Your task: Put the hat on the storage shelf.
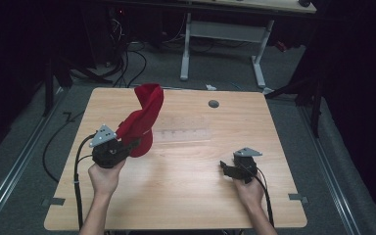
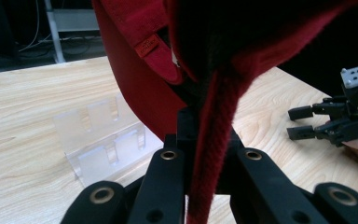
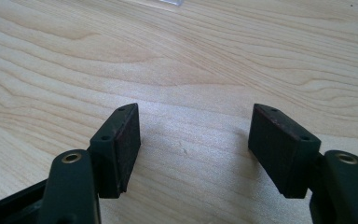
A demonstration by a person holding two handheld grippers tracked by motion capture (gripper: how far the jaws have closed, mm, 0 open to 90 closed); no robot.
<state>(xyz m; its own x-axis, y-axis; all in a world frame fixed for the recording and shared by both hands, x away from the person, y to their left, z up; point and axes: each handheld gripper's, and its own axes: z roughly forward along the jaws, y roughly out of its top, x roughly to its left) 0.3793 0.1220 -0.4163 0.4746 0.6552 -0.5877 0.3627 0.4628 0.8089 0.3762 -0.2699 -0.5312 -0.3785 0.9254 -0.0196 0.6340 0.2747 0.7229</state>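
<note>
My left gripper (image 1: 133,143) is shut on a red fabric item (image 1: 144,115), which it holds up off the wooden table (image 1: 200,196) at the left. The cloth rises twisted above the jaws, and its lower part hangs near the tabletop. In the left gripper view a fold of the red fabric (image 2: 140,88) with a small sewn label runs down between the closed jaws. My right gripper (image 1: 223,167) rests low at the table's right front, open, with bare wood between its pads (image 3: 121,140). The left gripper view shows that right gripper (image 2: 303,122) farther off.
A clear plastic stand (image 1: 183,133) lies on the table's middle, just right of the cloth; it is near the left jaws (image 2: 102,140). A small grey round spot (image 1: 213,103) sits near the far edge. A white-legged desk (image 1: 225,29) and floor cables stand beyond.
</note>
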